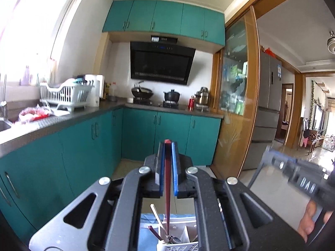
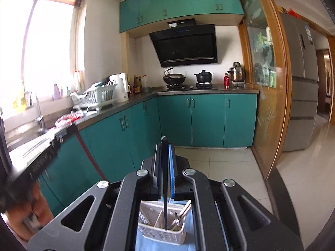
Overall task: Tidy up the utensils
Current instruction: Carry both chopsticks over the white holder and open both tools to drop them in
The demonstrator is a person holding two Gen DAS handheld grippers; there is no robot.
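Behind everything, a kitchen with teal cabinet doors [image 2: 207,121] and a black slanted range hood [image 2: 186,46]; not part of the work. Below both cameras, a pale blue cloth [image 2: 146,242] on the tabletop, carrying a white slotted plastic utensil caddy with inner dividers [image 2: 161,233]. Inside it already, pale wooden chopsticks [image 1: 157,217] and some metal cutlery [image 2: 177,222], leaning.

Left claw [image 1: 167,167]: blue pads pressed together on a long dark red chopstick [image 1: 167,188], hanging down with its tip inside the caddy. Right claw [image 2: 165,167]: clamped likewise on a long dark navy chopstick [image 2: 165,188], tip low in a middle compartment of the caddy.

Judged as the release step, both sticks nearly in place. Possible trouble: both claws close over one small light caddy, so a bump between them, or a push on the rim, likely to tip it. Also, letting go while a stick is tilted may drop it across a divider or against the leaning cutlery
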